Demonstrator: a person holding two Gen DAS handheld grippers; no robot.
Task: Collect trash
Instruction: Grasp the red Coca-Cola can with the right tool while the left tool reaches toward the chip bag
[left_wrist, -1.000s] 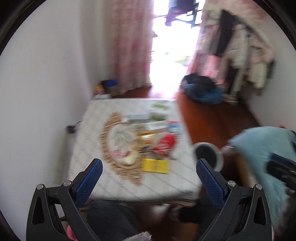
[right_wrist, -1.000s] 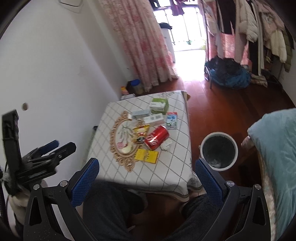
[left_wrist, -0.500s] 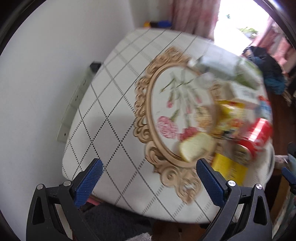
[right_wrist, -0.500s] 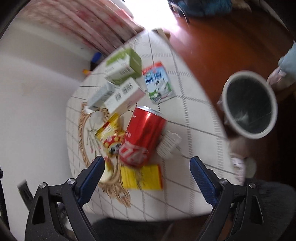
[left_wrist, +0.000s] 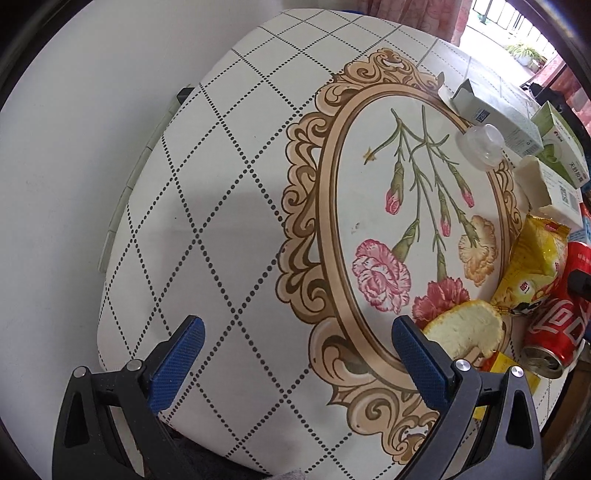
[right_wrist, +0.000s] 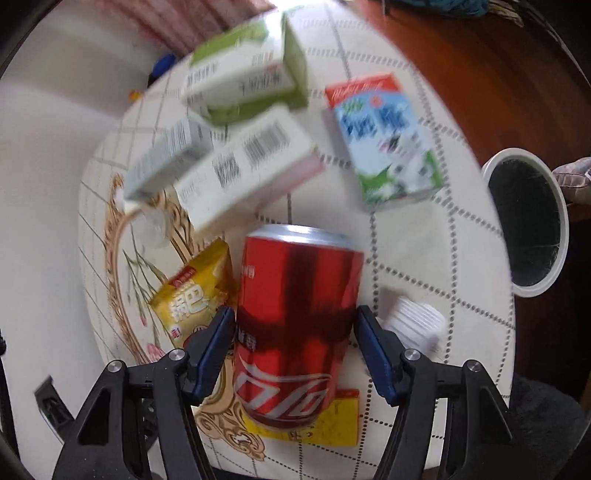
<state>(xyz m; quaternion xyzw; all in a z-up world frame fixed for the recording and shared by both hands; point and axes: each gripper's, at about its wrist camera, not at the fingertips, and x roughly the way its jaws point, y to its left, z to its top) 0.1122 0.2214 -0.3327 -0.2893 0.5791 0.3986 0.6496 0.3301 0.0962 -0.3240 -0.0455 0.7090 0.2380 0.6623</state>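
White bin (right_wrist: 526, 225) on the floor at 3 o'clock of the worktop (right_wrist: 424, 258), dark liner, contents can't tell. Right tongs (right_wrist: 295, 334) have just been closing round the red can (right_wrist: 295, 314) lying at worktop centre; pads at its sides, contact unclear thru blur. Left tongs (left_wrist: 295, 338) wide open, holding nothing, over bare cloth w/ bread slice (left_wrist: 465, 328) just past the 3 o'clock pad.

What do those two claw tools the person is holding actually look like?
Both look alike. The left hand-held gripper and the right hand-held gripper each have a black frame with triangular cut-outs, silver round bolt heads at the joints, and two fingers faced with dark blue, finely textured pads. No cables or sleeves show.
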